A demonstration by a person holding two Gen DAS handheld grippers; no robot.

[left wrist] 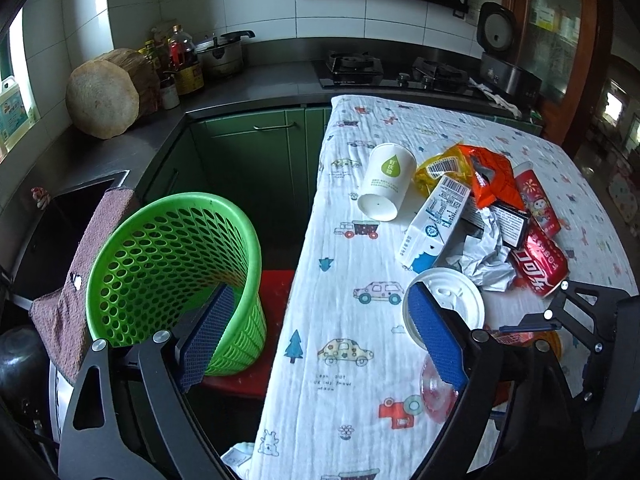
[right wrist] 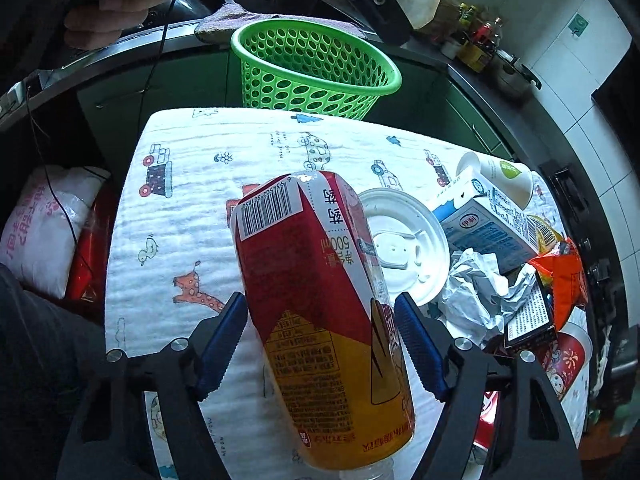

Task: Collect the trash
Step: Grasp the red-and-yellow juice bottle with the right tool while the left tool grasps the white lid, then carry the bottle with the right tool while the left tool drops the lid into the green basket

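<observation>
Two blue pads of my right gripper [right wrist: 320, 344] are pinching the red-and-yellow bottle [right wrist: 320, 312] above the table [right wrist: 192, 240], its long axis pointing away toward the green basket [right wrist: 316, 68]. My left gripper [left wrist: 320, 336] is hanging spread wide, holding nothing.

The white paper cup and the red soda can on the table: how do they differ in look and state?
The white paper cup is plain white with a green drop logo, while the red soda can is shiny red with white lettering. The cup keeps its round shape; the can looks dented. The cup lies apart at the pile's edge; the can touches crumpled paper. Both lie on their sides.
</observation>
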